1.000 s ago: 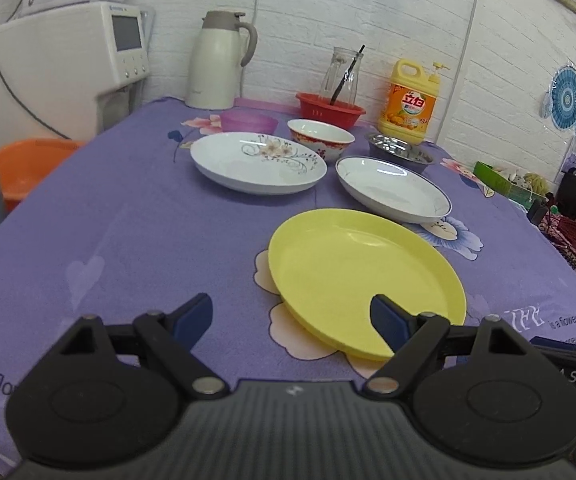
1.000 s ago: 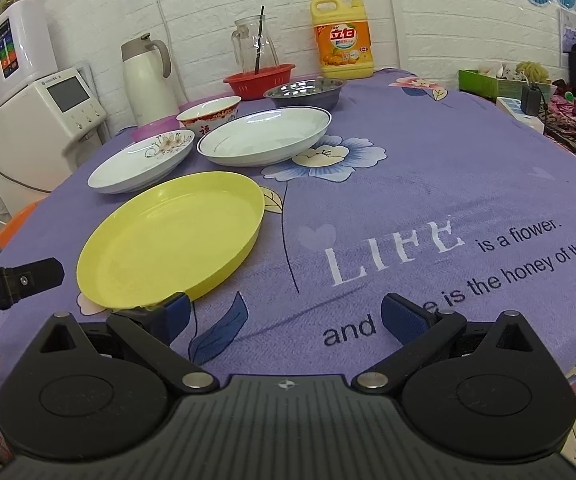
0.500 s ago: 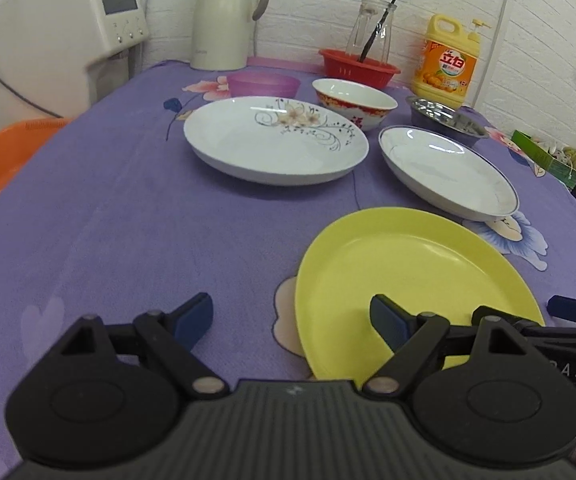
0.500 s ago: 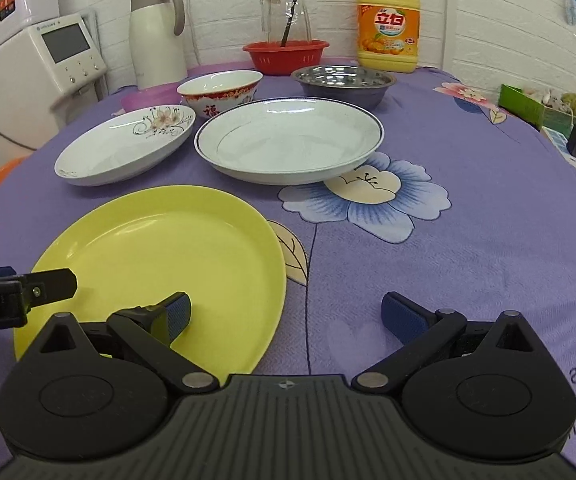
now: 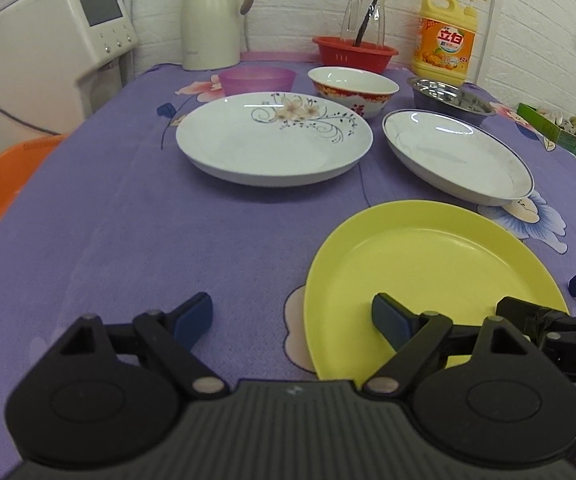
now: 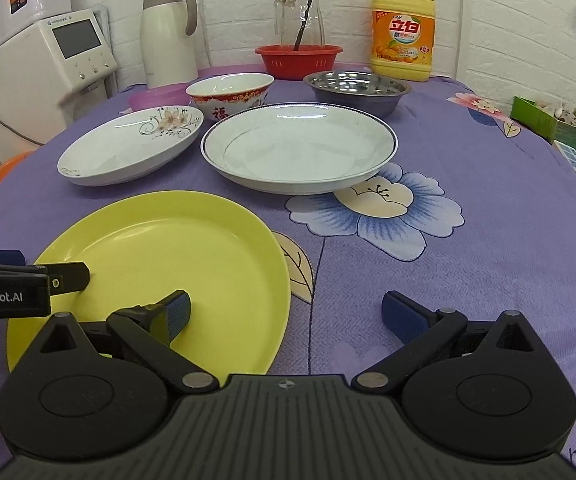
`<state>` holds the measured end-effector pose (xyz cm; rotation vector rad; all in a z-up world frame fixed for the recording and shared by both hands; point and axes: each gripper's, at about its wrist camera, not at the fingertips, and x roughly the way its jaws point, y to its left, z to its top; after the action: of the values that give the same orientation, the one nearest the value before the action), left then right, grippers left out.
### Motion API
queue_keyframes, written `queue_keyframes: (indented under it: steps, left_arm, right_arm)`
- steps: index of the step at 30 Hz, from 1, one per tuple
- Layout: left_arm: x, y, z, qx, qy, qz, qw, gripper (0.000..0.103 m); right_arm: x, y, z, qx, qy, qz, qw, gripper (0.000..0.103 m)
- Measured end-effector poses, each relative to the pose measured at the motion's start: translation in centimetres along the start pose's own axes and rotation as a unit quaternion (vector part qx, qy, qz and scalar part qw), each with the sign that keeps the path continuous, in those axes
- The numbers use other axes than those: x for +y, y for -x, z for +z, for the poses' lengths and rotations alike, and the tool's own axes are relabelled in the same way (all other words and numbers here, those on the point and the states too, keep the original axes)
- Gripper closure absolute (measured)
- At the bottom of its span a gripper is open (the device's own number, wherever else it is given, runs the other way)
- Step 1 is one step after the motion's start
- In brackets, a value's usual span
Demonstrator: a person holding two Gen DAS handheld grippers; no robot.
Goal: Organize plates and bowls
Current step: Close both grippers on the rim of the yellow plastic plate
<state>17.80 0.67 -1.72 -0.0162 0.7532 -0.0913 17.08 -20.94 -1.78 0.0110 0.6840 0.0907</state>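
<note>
A smooth, round yellow plastic plate (image 5: 427,276) lies flat on the woven purple tablecloth (image 5: 108,240), under the inner fingers of both wide-open grippers, left gripper (image 5: 291,320) and right gripper (image 6: 286,318). Beyond sit two glossy white ceramic plates (image 6: 299,148).

The yellow plate (image 5: 427,268) lies flat and empty under the left gripper's right finger (image 5: 391,320) and the right gripper's left finger (image 6: 174,314). Beyond the fingertips sit 2 white plates side by side, both empty: the flower plate (image 5: 274,140) ahead of the left gripper's fingers and the blue-rimmed plate (image 6: 299,148) ahead of the right gripper's. Farther out stand 3 upright bowls in a row: a purple bowl (image 5: 256,80), a red-patterned bowl (image 6: 230,94) and a steel bowl (image 6: 357,88).
</note>
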Motion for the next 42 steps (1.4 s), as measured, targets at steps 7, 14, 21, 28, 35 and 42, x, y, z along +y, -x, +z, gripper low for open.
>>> queue_keyframes:
  steps: [7,14,21,28,35,42]
  left_arm:
    - [-1.8,0.7,-0.4,0.007,-0.026,-0.025,0.9993,0.017]
    - [-2.1,1.2,-1.1,0.001,-0.027,-0.033,0.9991,0.021]
    - [-2.3,2.1,-1.5,-0.015,-0.023,-0.061,0.9977,0.061]
    - [1.5,5.2,-0.6,-0.049,-0.009,-0.005,0.9987,0.061]
    - [6.5,4.7,-0.9,-0.033,0.032,0.039,0.9982,0.061]
    - [7.2,2.3,-1.2,-0.024,0.048,0.021,0.9983,0.06]
  right_arm:
    - [-1.5,2.0,0.1,-0.024,-0.029,0.032,0.999,0.0]
    - [-0.6,1.4,-0.7,-0.013,-0.006,0.054,0.998,0.0]
    - [1.7,1.8,-1.4,-0.027,0.027,0.047,0.998,0.012]
    - [5.4,2.9,-0.3,-0.046,0.031,0.084,0.995,0.012]
    - [10.6,0.5,0.9,-0.028,0.065,0.132,0.989,0.011]
    - [11.2,-0.8,1.1,-0.012,0.079,0.113,0.99,0.007]
